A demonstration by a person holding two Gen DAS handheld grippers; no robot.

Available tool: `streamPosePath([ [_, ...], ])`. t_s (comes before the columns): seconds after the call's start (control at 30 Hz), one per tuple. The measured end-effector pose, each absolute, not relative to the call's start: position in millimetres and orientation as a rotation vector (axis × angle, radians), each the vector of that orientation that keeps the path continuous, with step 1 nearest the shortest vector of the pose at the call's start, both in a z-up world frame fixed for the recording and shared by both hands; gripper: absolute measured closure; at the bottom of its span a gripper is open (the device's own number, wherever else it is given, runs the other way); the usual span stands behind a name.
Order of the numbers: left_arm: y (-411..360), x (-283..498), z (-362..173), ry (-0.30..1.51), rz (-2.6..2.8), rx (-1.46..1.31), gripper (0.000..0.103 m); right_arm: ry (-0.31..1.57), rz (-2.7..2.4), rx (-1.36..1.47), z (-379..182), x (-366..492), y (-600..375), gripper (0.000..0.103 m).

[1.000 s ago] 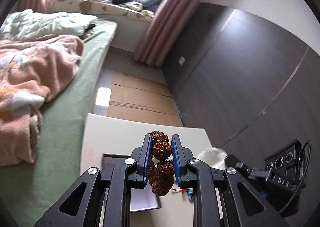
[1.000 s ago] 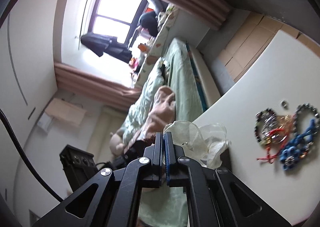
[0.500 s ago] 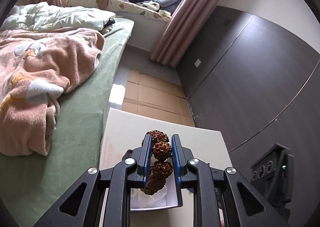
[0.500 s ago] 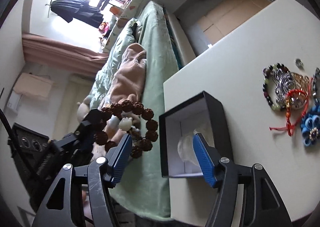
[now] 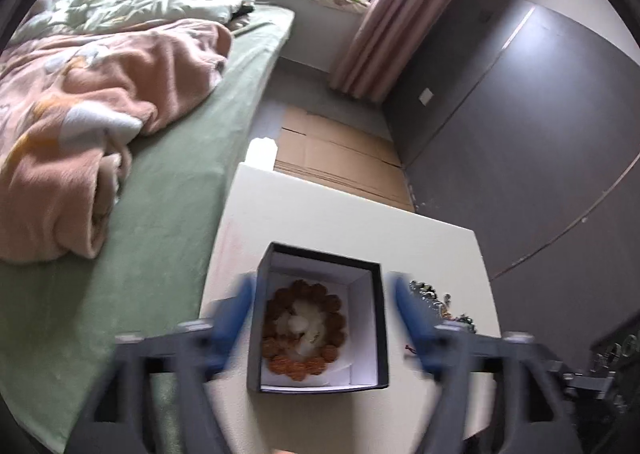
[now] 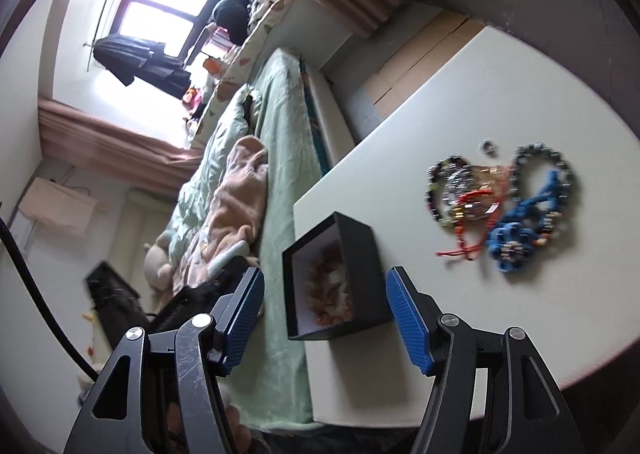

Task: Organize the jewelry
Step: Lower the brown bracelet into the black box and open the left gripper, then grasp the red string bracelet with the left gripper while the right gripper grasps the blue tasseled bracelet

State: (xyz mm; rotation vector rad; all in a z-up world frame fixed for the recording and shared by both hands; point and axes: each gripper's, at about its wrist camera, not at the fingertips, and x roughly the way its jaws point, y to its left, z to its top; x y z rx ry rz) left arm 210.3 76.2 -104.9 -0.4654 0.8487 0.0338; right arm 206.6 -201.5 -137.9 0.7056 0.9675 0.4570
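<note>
bead bracelet (image 5: 304, 328) lies in box (image 5: 318, 380) on table (image 5: 328, 220)

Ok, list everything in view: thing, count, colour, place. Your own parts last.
table: one, white, beside the bed
box: one, black outside, white inside, on the table's bed-side edge
seed bracelet: one, brown, lying in the box
jewelry pile: several pieces, dark beads, red cord, blue knots, on the table away from the box
ring: one, silver, by the pile
bed: one, green sheet
blanket: one, pink, on the bed
cardboard: flattened, brown, on the floor
curtain: pink, by the window
left gripper: blue jaws opening, nothing held, straddling the box
right gripper: blue jaws open, empty
</note>
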Motion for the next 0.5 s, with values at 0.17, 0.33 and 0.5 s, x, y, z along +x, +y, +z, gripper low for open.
streamPosePath([
  [0.17, 63.7, 195.3, -98.1, 0.812, 0.086, -0.405, 0.008, 0.921, 0.388, 0.715, -126.7, 194.5, -238.2, 0.039],
  [0.33, 30.5, 197.2, -89.3, 0.809, 0.021, -0.360, 0.008, 0.915, 0.155, 0.666, -121.4, 185.4, -284.0, 0.039],
  [0.5, -7.6, 206.0, -92.4, 0.840, -0.093, -0.371, 0.008, 0.941, 0.029, 0.617, -122.4, 179.8, -307.1, 0.039],
])
